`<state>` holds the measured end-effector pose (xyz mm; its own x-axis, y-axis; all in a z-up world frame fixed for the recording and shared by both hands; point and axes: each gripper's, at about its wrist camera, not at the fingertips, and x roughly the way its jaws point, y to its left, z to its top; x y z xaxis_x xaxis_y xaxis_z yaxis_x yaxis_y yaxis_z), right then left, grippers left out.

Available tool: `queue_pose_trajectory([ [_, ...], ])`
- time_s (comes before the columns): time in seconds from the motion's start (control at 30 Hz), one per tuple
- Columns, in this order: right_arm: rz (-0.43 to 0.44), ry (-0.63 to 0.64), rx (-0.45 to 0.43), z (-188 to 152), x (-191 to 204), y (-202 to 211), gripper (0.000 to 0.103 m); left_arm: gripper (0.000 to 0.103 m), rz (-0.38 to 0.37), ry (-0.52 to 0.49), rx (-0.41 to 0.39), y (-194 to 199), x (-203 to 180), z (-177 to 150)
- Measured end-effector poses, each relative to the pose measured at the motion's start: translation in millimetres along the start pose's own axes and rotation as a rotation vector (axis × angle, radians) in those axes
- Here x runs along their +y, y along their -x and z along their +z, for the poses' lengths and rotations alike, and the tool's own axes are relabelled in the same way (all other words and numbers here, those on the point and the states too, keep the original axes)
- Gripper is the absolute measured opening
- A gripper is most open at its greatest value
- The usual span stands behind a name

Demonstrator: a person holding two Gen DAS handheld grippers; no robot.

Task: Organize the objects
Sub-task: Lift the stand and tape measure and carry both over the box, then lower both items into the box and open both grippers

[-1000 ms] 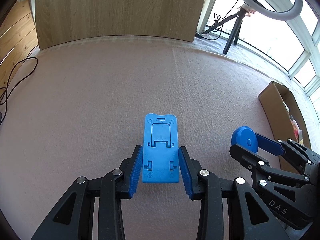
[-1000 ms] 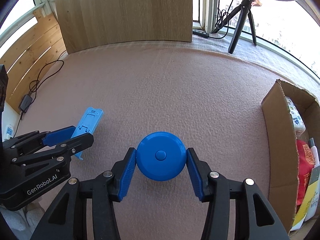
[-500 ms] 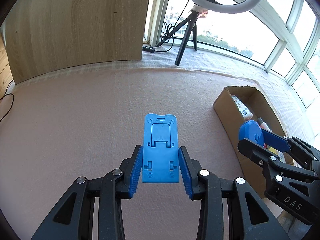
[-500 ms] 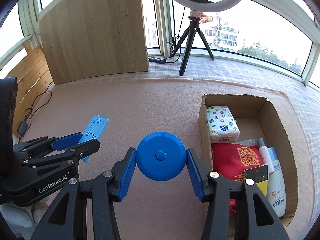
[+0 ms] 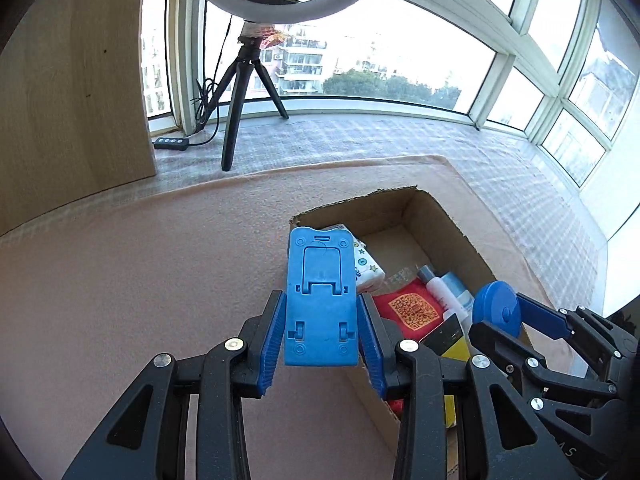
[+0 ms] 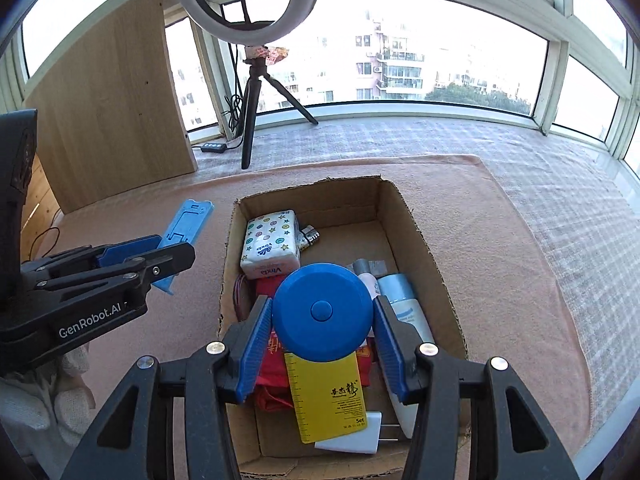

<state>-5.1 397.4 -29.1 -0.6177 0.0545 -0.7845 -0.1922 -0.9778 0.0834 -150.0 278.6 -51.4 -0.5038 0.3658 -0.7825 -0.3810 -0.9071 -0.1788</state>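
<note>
My left gripper is shut on a flat blue plastic phone stand, held in the air just left of the cardboard box. In the right wrist view the same stand juts from the left gripper beside the box's left wall. My right gripper is shut on a round blue disc-shaped case, hanging above the box's contents. That disc also shows at the right of the left wrist view.
The box holds a tissue pack, a red packet, a yellow card, white tubes and a white plug. A ring light tripod and wooden board stand behind, on a pink mat.
Both grippers swung right with their objects held. The box came from the view's edge to under the right gripper, and now lies just right of the left gripper.
</note>
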Motion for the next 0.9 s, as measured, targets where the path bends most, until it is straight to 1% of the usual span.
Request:
queue_pose_trajectory([
  [0.2, 0.005, -0.025, 0.015, -8, -22, 0, 0.047, 0.039, -0.037, -0.039, 0.015, -24, -43, 15],
  [0.4, 0.009, -0.036, 0.031, -14, -35, -2, 0.047, 0.039, -0.048, -0.066, 0.032, -48, -72, 25],
  [0.6, 0.017, -0.044, 0.034, -15, -44, -3, 0.047, 0.039, -0.068, -0.082, 0.04, -59, -85, 32],
  [0.67, 0.018, -0.047, 0.031, -15, -46, -2, 0.048, 0.044, -0.072, -0.073, 0.046, -61, -86, 34],
  [0.9, 0.023, -0.057, 0.029, -14, -47, 0, 0.048, 0.045, -0.049, -0.065, 0.039, -55, -77, 34],
])
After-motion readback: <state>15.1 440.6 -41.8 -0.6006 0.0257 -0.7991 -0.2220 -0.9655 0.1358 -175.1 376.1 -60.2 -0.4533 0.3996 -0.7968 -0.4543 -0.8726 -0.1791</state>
